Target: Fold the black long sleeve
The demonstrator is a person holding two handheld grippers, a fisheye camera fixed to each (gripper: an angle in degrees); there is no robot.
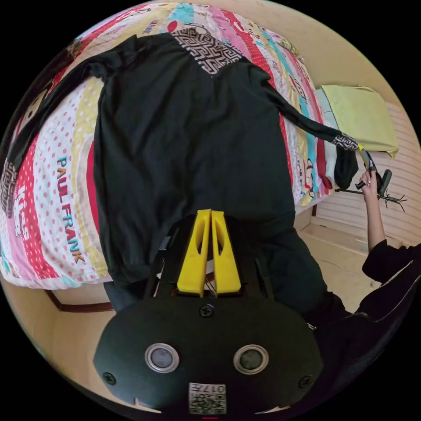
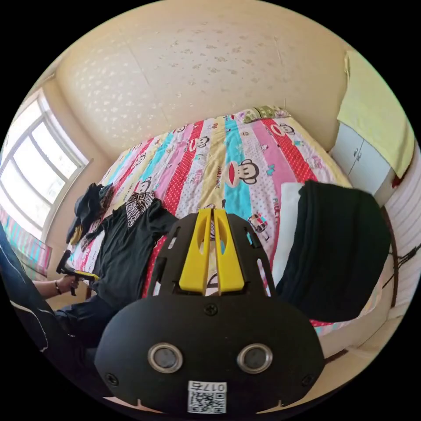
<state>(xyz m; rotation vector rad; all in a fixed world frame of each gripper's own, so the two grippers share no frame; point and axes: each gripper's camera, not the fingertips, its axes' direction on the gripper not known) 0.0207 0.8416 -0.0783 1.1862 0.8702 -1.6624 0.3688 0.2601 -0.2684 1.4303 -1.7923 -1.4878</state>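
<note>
Lying flat on the striped bedspread point(image 1: 52, 184), one black long sleeve shirt point(image 1: 188, 144) spreads both sleeves. Left gripper point(image 1: 210, 215) jaws together over the hem; grip cannot be confirmed. Right gripper point(image 2: 212, 212) jaws together; its hold on the patterned cuff point(image 1: 345, 141) is hard to make out.

Shirt spread on the bed, one sleeve drawn off its side.

In the left gripper view the shirt point(image 1: 184, 144) lies flat on the bed point(image 1: 48, 197), its hem hanging over the near edge behind the left gripper point(image 1: 211, 228). One sleeve point(image 1: 302, 120) stretches beyond the bed's side to the right gripper point(image 1: 363, 154), which seems to pinch its cuff. In the right gripper view a folded pile point(image 2: 333, 250) sits on the bed's other side, with a cabinet point(image 2: 364, 164) beyond it.
</note>
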